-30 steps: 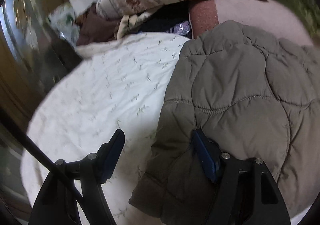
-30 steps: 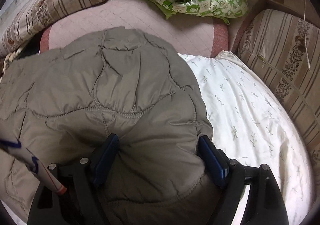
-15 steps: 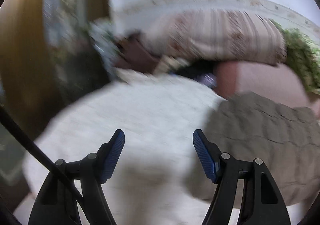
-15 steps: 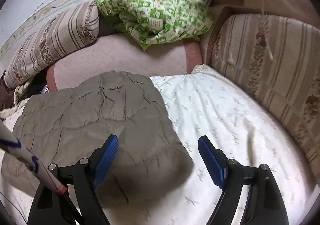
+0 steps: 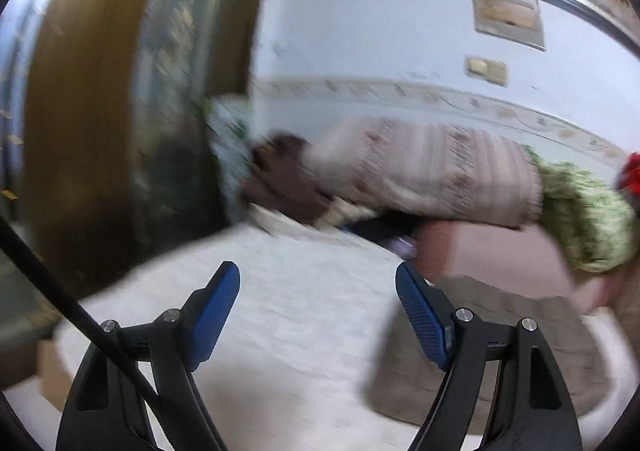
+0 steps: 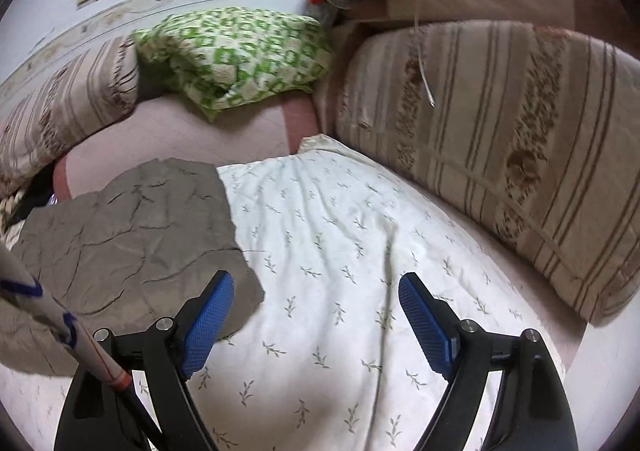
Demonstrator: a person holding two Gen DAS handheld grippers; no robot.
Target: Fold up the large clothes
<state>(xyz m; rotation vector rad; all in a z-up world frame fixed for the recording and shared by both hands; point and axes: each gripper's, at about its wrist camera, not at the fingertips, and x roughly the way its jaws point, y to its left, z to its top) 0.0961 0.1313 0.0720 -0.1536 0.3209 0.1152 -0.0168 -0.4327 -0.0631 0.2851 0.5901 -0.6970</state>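
Though folded flat, quilted jacket (image 6: 128,235) (long axis toward striped cushions (image 6: 500,139)).

Left wrist: raised, blurred, facing wall and striped beige cushion (image 5: 432,179). Right wrist: angled down over white leaf-print sheet (image 6: 340,251). Shared: folded grey-brown quilted jacket (image 6: 132,227) (image 5: 516,347)

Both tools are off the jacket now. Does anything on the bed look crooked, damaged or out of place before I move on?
Nothing looks damaged or spilled. The quilted jacket lies folded flat on the leaf-print sheet. Both the left tool and right tool are open and empty. The left view is motion-blurred, so fine detail there cannot be checked.
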